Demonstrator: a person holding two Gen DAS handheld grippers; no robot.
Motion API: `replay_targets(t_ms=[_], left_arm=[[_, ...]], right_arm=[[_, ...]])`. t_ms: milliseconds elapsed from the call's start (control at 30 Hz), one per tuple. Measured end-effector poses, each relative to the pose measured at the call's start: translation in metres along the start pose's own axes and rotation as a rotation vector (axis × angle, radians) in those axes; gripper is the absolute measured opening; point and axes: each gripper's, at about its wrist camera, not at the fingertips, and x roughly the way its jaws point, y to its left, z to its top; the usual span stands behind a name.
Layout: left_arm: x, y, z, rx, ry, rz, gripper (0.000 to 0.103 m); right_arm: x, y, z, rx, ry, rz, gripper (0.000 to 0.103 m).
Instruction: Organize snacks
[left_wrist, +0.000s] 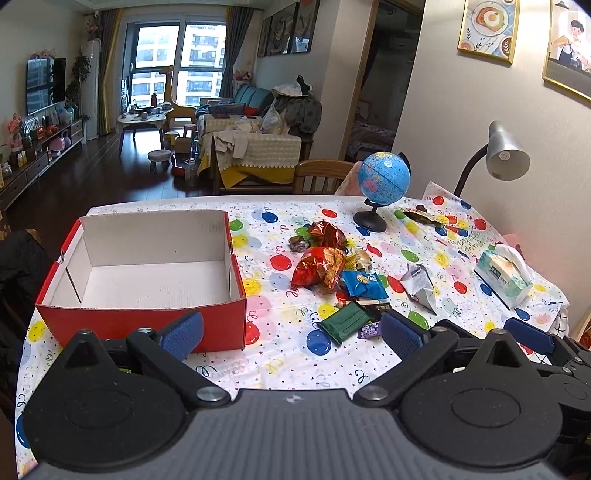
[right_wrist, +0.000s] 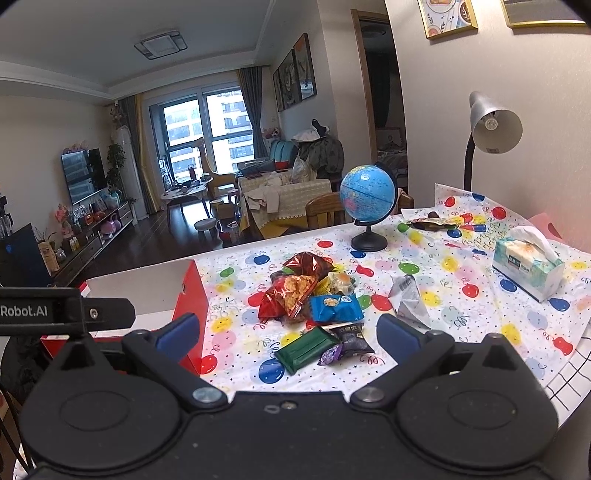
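Note:
A pile of snacks lies mid-table: a red chip bag (left_wrist: 320, 266) (right_wrist: 286, 295), a blue packet (left_wrist: 362, 283) (right_wrist: 334, 307), a green packet (left_wrist: 343, 321) (right_wrist: 304, 350), a small purple candy (left_wrist: 369, 329) (right_wrist: 330, 355) and a dark packet (right_wrist: 351, 338). An empty red cardboard box (left_wrist: 147, 317) (right_wrist: 194, 295) stands to their left. My left gripper (left_wrist: 291, 334) is open and empty, low over the table between box and snacks. My right gripper (right_wrist: 288, 334) is open and empty, just before the green packet. The right gripper's blue pad (left_wrist: 528, 334) shows at the left view's right edge.
A blue globe (left_wrist: 382, 177) (right_wrist: 367, 195) stands behind the snacks. A tissue pack (left_wrist: 504, 275) (right_wrist: 528, 267), a crumpled silver wrapper (left_wrist: 419, 282) (right_wrist: 408, 301) and a desk lamp (left_wrist: 506, 151) (right_wrist: 495, 125) are to the right. A balloon-print cloth (left_wrist: 288, 365) covers the table.

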Motion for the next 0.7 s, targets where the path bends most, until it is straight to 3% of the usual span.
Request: replay_targets(t_ms=[700], left_arm=[[-0.0026, 0.0037, -0.0019, -0.002, 0.001, 0.022, 0.103]], right_arm=[[-0.0043, 0.0047, -0.0011, -0.022, -0.028, -0.055, 0.098]])
